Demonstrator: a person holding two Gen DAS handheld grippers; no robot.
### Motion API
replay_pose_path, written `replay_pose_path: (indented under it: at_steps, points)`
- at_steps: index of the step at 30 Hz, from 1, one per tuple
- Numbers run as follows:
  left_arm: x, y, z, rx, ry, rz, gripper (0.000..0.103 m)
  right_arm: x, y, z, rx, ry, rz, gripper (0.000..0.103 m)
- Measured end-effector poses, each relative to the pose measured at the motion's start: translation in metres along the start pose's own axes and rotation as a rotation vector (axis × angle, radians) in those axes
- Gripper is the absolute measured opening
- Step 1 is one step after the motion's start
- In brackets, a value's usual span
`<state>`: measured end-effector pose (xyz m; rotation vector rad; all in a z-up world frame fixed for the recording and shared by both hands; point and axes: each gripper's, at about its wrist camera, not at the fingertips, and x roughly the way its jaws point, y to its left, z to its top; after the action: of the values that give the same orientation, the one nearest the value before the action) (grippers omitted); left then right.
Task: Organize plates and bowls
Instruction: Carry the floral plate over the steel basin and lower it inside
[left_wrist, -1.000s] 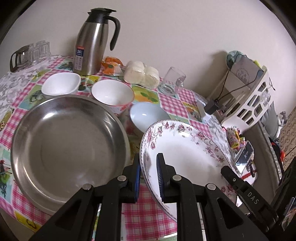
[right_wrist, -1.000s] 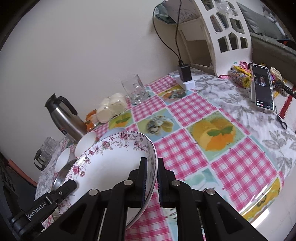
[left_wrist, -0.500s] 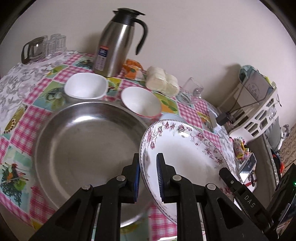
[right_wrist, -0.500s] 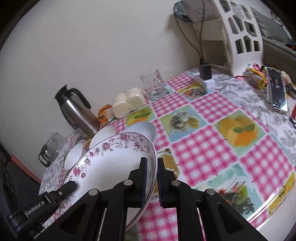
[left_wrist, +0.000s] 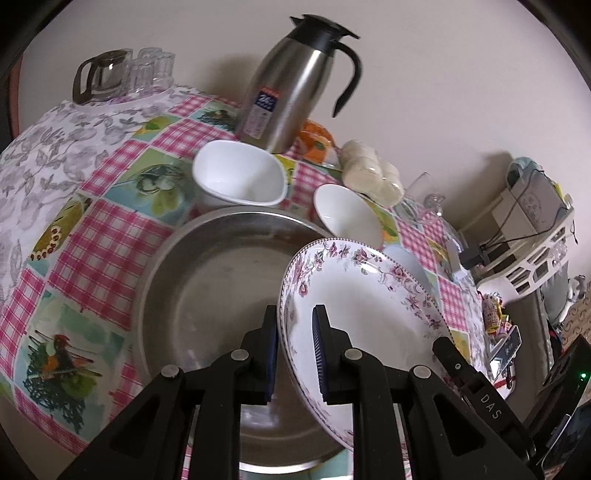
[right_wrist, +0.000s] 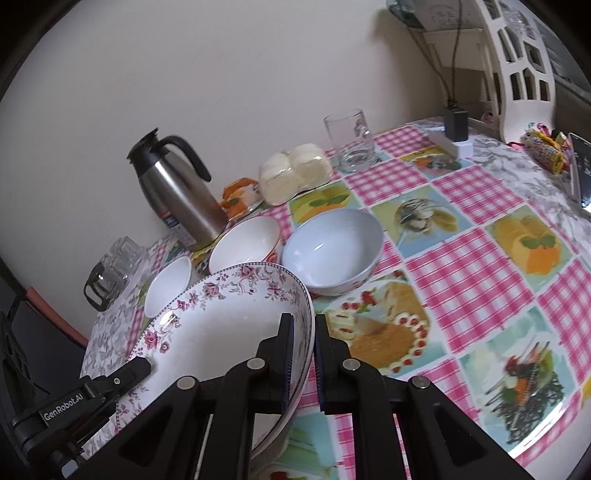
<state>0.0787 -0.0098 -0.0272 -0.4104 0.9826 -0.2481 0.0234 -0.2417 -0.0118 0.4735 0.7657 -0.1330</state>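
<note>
Black jaws of the left gripper (left_wrist: 295, 350) and right gripper (right_wrist: 303, 363) are both clamped on opposite rims of the flowered plate (left_wrist: 369, 314), held tilted over the steel pan (left_wrist: 214, 288), white bowls (left_wrist: 240, 177) beyond.

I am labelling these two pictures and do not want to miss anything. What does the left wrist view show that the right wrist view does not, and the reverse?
Only the left wrist view shows the large steel pan under the floral plate.

Only the right wrist view shows the whole pale blue bowl and the open checked tablecloth to its right.

Both show the floral plate, held at opposite rims by the left gripper and right gripper, plus the steel thermos jug, two white bowls, the wrapped buns and the glass mug.
</note>
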Motion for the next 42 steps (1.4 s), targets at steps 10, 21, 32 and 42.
replay_pose_path:
  at_steps: [10,21,32,42]
  points:
    - [0.006,0.034,0.01,-0.063,0.015,0.041,0.017,0.025,0.03,-0.011,-0.045,0.043,0.007,0.012]
    - [0.015,0.049,0.014,-0.1,0.011,0.087,0.017,0.045,0.042,-0.019,-0.068,0.067,0.017,0.013]
    - [0.03,0.06,0.007,-0.152,0.052,0.104,0.018,0.07,0.043,-0.032,-0.092,0.148,-0.014,0.014]
    - [0.033,0.057,0.003,-0.174,0.085,0.116,0.018,0.07,0.039,-0.03,-0.099,0.166,-0.055,0.011]
